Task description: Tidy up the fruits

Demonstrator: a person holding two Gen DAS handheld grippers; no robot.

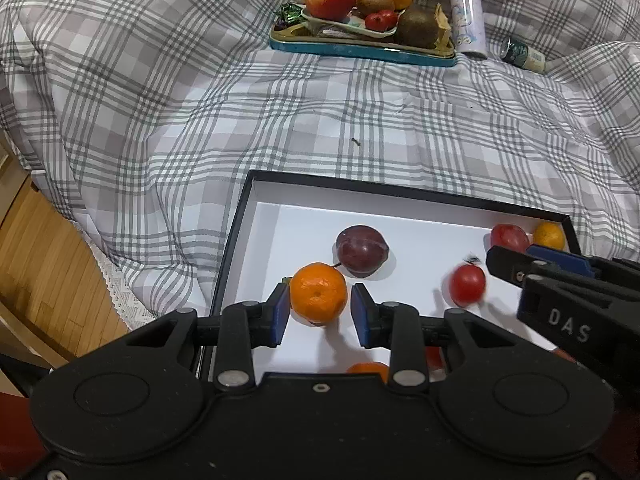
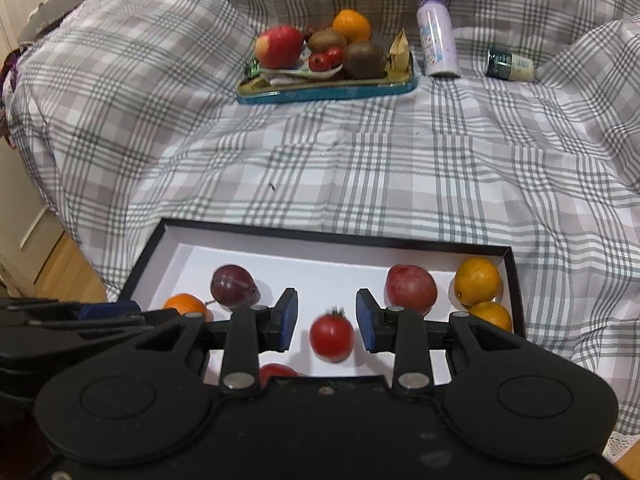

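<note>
Fruit is in the box [image 1: 360, 186], lying loose on its white floor. The orange [image 1: 318, 298] is near the box's left wall, the plum [image 1: 362, 252] just behind it, and the tomato [image 2: 331, 338] mid-box.

- Left tongs [image 1: 320, 300]: pads stand apart with the orange framed between them. It looks to rest on the box floor, not clamped.
- Right tongs [image 2: 327, 312]: pads apart around the tomato, with no press visible.

Handling, my read:
- The orange is light and firm with a grippy peel. Take it across the widest part.
- The tomato is soft, slick and round, so it bruises and rolls. Use a gentle squeeze at mid-height and stay off the stalk.

Hard to make out:
- The tomato is blurred in both views, so its exact contact is unclear.
- More fruit at the box's near edge is cut off under the tongs' bodies.
- The red fruit [image 2: 410, 288] and yellow fruit [image 2: 476, 280] at the box's right end could be several kinds.

Well beyond the box, a tray [image 1: 360, 50] piled with fruit sits on the bed cover [image 1: 160, 100], with a spray can [image 2: 436, 36] beside it.
</note>
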